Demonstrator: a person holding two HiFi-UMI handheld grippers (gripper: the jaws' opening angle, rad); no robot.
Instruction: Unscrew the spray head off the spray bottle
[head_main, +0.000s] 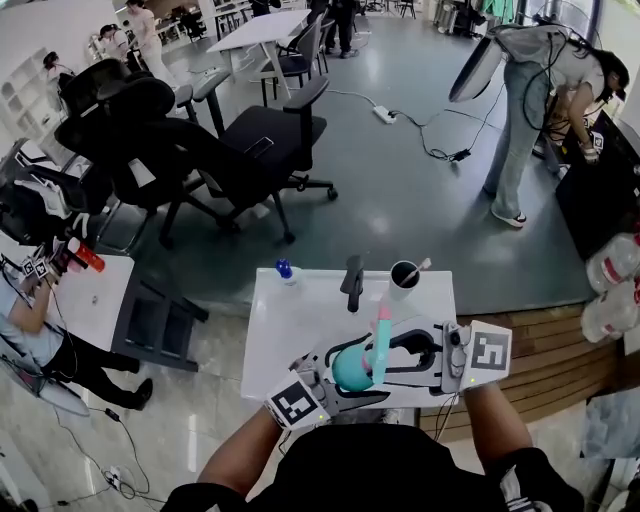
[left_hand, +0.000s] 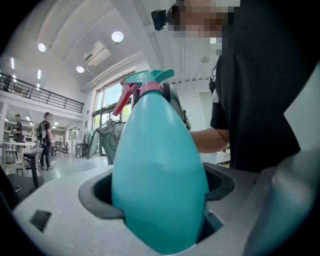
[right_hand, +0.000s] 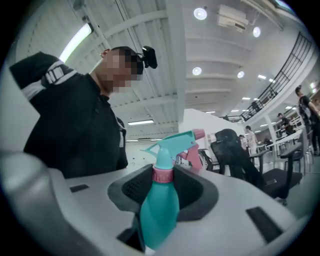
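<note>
I hold a teal spray bottle (head_main: 353, 368) above the near edge of the white table (head_main: 290, 325), with one gripper at each end. My left gripper (head_main: 338, 384) is shut on its wide body (left_hand: 160, 175), which fills the left gripper view. The bottle's teal spray head (left_hand: 147, 79) with a pink trigger shows beyond the body. My right gripper (head_main: 398, 350) has its dark pads (right_hand: 195, 190) closed on the pink collar (right_hand: 162, 174) at the neck, just under the spray head (right_hand: 175, 142). The spray head sits on the bottle.
On the table's far edge stand a black cup (head_main: 404, 274) with a stick in it, a small blue object (head_main: 284, 269) and an upright black item (head_main: 352, 282). Black office chairs (head_main: 240, 140) stand beyond. A person sits at the left, another bends at the far right.
</note>
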